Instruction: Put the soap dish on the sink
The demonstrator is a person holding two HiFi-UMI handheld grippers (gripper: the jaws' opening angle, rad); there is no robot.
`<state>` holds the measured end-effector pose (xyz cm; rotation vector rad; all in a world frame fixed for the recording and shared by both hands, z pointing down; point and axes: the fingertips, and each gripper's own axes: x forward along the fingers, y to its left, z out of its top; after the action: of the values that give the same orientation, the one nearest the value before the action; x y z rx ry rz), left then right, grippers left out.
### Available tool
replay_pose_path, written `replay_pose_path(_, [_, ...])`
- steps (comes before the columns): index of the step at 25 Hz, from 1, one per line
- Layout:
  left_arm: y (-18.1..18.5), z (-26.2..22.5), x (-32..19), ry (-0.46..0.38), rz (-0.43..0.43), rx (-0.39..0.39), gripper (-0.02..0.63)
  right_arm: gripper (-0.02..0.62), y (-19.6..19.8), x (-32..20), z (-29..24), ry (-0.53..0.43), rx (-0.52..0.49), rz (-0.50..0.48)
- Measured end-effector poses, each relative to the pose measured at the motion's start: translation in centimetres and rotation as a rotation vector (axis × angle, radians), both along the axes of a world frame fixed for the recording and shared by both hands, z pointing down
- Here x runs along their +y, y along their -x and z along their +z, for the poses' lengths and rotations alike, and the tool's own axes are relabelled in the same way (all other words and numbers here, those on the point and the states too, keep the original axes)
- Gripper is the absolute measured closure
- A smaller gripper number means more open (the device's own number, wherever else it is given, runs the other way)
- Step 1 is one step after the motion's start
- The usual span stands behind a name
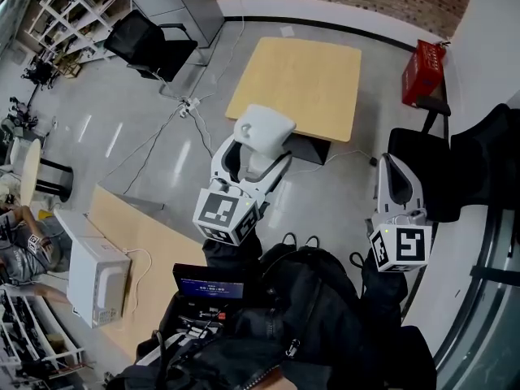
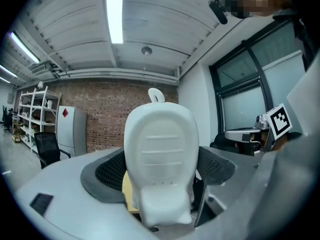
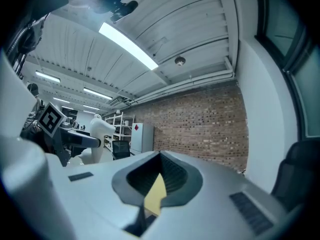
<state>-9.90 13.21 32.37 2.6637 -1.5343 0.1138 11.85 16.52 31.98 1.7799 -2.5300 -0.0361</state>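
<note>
The white soap dish (image 1: 264, 128) sits between the jaws of my left gripper (image 1: 257, 143), which is shut on it and held above the floor, in front of the wooden table (image 1: 302, 75). In the left gripper view the soap dish (image 2: 160, 154) stands upright and fills the middle, with a dark pad (image 2: 107, 173) pressed on each side. My right gripper (image 1: 392, 177) hangs at the right with its jaws together and nothing between them. In the right gripper view the right gripper (image 3: 159, 184) shows only a thin slit. No sink is in view.
A red crate (image 1: 423, 71) stands at the back right by the wall. Black chairs (image 1: 148, 42) are at the back left and right. A power strip with cables (image 1: 188, 108) lies on the floor. A white microwave (image 1: 97, 280) sits on a bench at the left.
</note>
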Motion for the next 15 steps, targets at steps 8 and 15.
replay_pose_path(8, [0.4, 0.8, -0.5, 0.027, -0.001, -0.006, 0.164, 0.589, 0.4, -0.7, 0.5, 0.004, -0.025, -0.002])
replay_pose_path(15, [0.2, 1.8, -3.5, 0.024, 0.028, 0.008, 0.164, 0.589, 0.8, -3.1, 1.3, 0.018, -0.015, 0.004])
